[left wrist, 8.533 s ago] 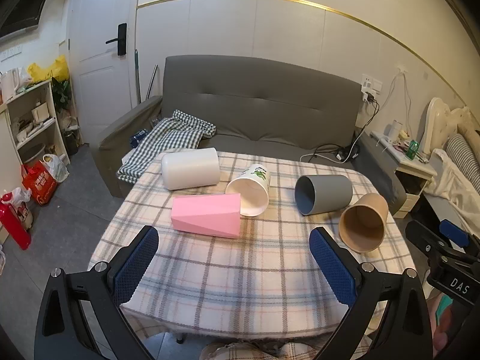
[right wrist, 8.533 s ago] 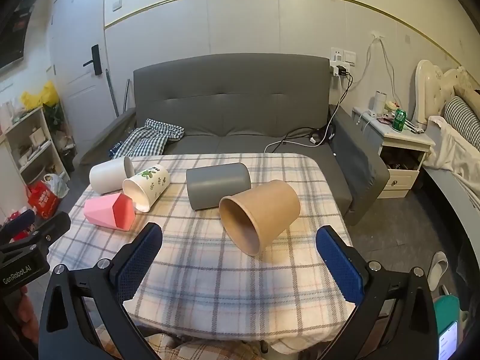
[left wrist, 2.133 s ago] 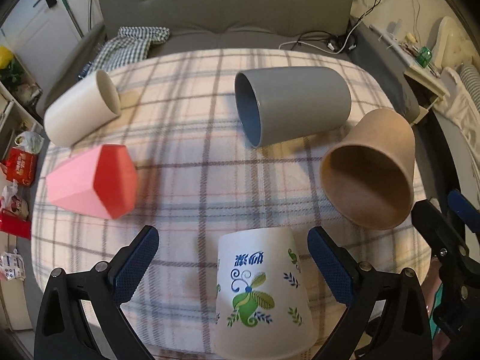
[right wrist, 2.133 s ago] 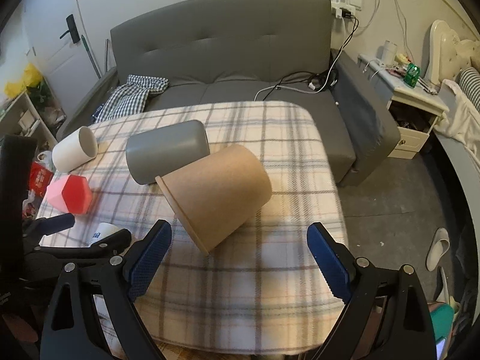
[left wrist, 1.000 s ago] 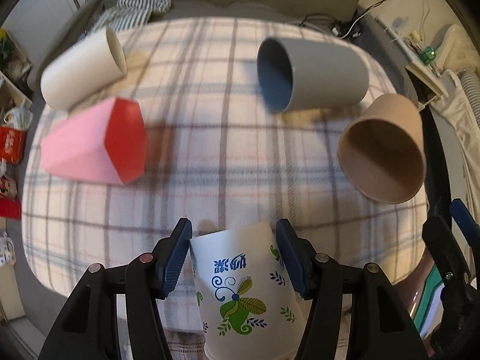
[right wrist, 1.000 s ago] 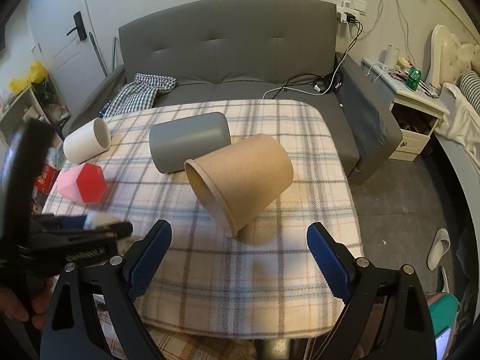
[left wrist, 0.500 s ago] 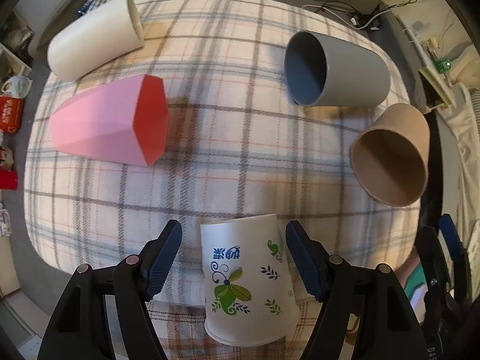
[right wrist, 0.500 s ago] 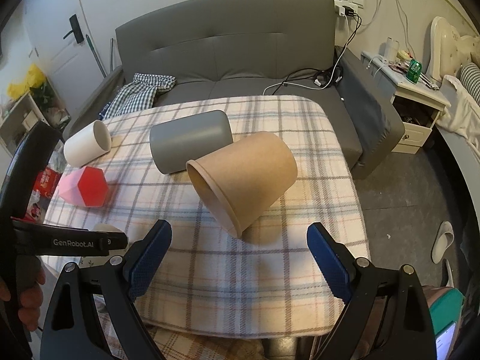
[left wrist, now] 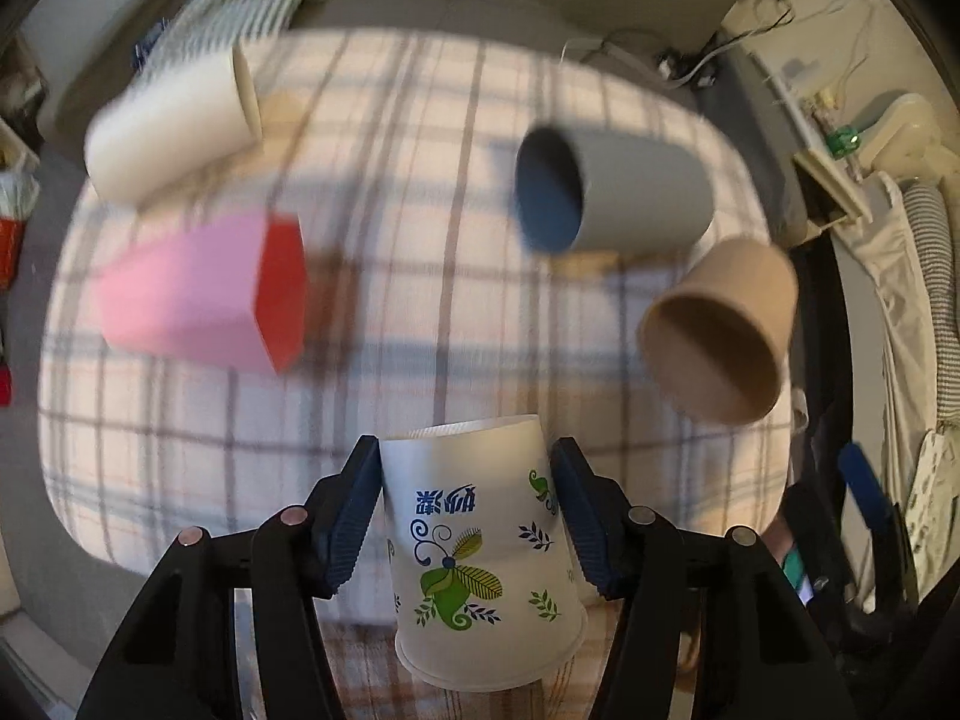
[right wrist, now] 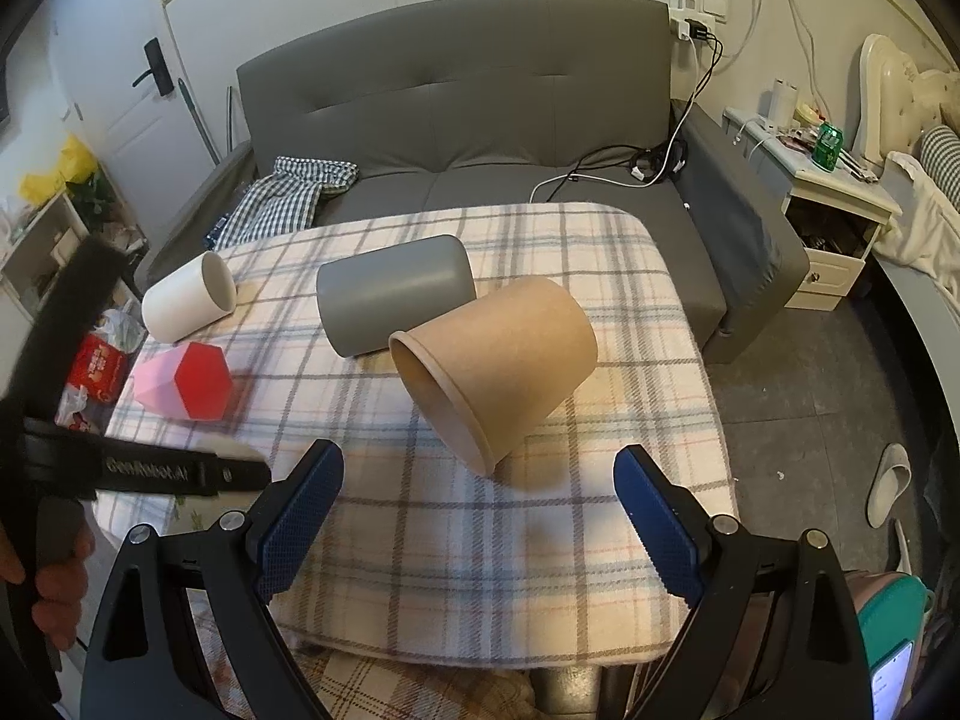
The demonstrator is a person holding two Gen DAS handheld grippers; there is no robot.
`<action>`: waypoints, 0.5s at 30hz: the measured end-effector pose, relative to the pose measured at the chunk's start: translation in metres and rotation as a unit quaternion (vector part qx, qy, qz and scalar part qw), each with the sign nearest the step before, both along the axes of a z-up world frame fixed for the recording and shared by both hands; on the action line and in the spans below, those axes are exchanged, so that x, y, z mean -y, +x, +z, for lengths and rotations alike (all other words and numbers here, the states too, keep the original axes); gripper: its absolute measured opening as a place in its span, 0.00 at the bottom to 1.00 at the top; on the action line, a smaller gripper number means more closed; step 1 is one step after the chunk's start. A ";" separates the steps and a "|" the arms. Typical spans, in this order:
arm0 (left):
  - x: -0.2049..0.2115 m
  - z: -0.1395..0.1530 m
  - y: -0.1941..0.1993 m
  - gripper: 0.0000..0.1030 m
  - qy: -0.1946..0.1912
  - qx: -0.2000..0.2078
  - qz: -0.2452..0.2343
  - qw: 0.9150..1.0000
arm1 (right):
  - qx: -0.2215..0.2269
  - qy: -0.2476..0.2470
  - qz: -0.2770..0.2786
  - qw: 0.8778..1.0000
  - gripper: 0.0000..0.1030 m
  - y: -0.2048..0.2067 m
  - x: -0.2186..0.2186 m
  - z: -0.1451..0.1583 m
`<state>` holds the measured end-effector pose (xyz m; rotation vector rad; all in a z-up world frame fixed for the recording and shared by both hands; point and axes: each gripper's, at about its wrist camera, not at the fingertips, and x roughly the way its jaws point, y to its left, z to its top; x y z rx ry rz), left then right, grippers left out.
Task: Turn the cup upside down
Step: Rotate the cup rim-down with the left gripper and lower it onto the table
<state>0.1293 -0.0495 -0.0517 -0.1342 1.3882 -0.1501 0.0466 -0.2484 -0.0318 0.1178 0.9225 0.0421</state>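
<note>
My left gripper (left wrist: 467, 468) is shut on a white paper cup (left wrist: 480, 558) with green leaf prints. The cup's base points away from me and its mouth toward me, above the near edge of the plaid-covered table (left wrist: 420, 276). The background of the left wrist view is blurred. In the right wrist view only a white sliver of that cup (right wrist: 231, 450) shows behind the left tool. My right gripper (right wrist: 477, 486) is open and empty, in front of a brown paper cup (right wrist: 498, 360) lying on its side.
A grey cup (right wrist: 393, 294), a white cup (right wrist: 186, 297) and a pink faceted cup (right wrist: 183, 381) also lie on their sides on the table (right wrist: 540, 540). A grey sofa (right wrist: 456, 120) stands behind it, a nightstand (right wrist: 834, 192) to the right.
My left gripper has closed again on the leaf-print cup, after standing wider half a second ago, and it is moving. The right gripper has hardly moved.
</note>
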 end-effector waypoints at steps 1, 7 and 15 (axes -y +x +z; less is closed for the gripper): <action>-0.004 0.006 0.002 0.57 -0.003 0.020 0.001 1.000 | 0.003 0.000 -0.001 1.000 0.90 -0.001 0.000 0.001; 0.014 0.020 0.003 0.57 0.045 0.178 0.012 0.983 | 0.017 -0.004 -0.003 1.000 0.90 -0.008 0.001 -0.002; 0.029 -0.008 -0.002 0.57 0.091 0.315 -0.001 0.945 | -0.003 -0.009 -0.006 1.000 0.90 -0.003 0.007 -0.025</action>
